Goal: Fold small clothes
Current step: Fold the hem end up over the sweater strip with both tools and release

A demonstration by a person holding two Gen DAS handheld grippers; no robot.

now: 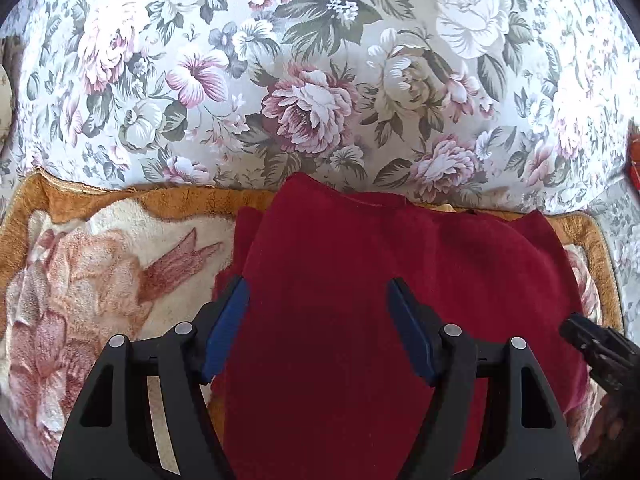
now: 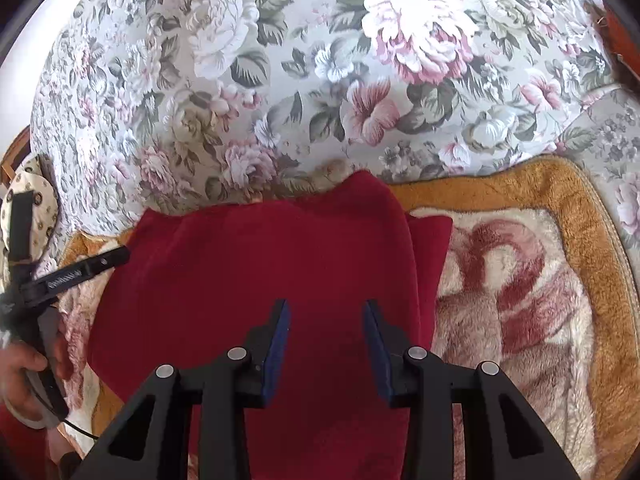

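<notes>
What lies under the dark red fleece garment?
The dark red fleece garment lies on a plush orange-bordered blanket with a pink flower pattern. The blanket's middle is covered, so anything beneath there cannot be seen.

Home living space, shown by a sofa cushion point(image 1: 320, 60) in flowered cloth and a plush, gold-edged blanket point(image 2: 520, 300) with a rose pattern spread on the seat.

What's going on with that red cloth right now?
Left gripper open, right gripper open, both above red cloth. Cloth lies partly folded on fleece blanket. Nothing in the way.
</notes>
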